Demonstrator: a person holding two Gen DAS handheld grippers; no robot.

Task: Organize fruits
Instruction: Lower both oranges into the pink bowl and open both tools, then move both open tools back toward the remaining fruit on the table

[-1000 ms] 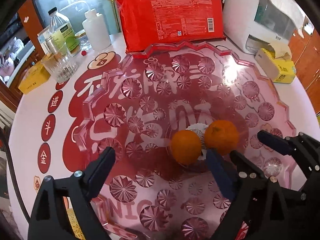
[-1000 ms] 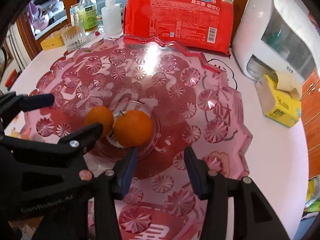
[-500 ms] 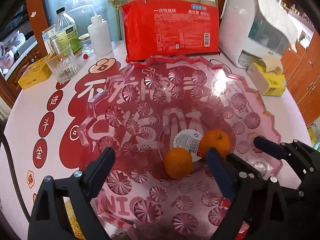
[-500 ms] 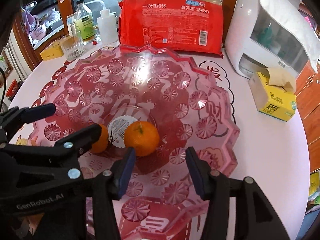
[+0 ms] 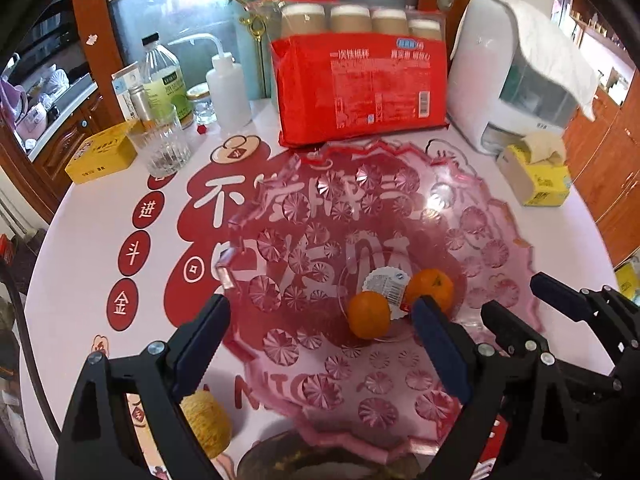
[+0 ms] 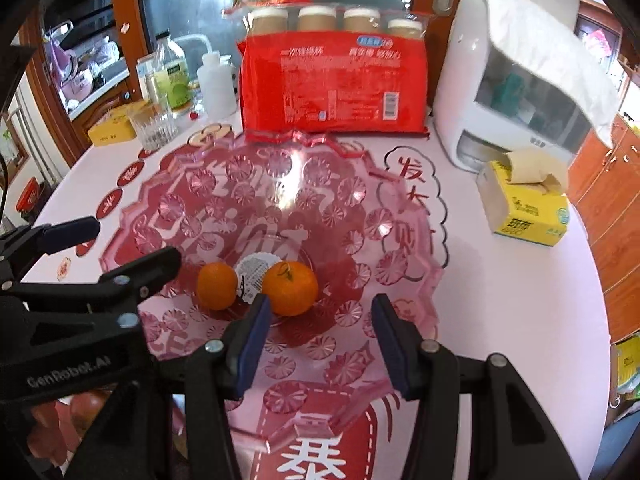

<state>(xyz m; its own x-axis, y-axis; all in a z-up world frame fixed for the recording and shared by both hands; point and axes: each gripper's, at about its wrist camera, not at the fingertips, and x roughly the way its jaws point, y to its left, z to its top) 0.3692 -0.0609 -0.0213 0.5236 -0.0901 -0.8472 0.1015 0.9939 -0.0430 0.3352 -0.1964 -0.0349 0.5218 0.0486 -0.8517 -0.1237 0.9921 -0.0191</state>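
The left tongs stand wide apart and hold nothing; their blue-padded fingers hang above the near side of a large pink, see-through plastic fruit bowl with a scalloped rim and cut starburst patterns. The right tongs are set narrower and are also empty, with bare bowl showing between the pads.

Just beyond both pairs of tongs, at the bottom of the bowl, lie two small round orange tangerines. The left tangerine is smooth and plain. The right tangerine is slightly bigger and shows a small green stem scar on top. Between them, a round white paper label is stuck to the bowl floor. The fruits sit near each other but apart.

By the look of it, two fruits are already placed, and neither tong is carrying another. At the near edge of the desk, below the bowl rim, a yellowish round object shows under the left tongs; I cannot tell what it is.

The bowl sits mid-desk on a white cloth with red printed characters. Along the far edge stand a red pack of paper cups, a white appliance, a yellow tissue box and a clear glass tumbler.
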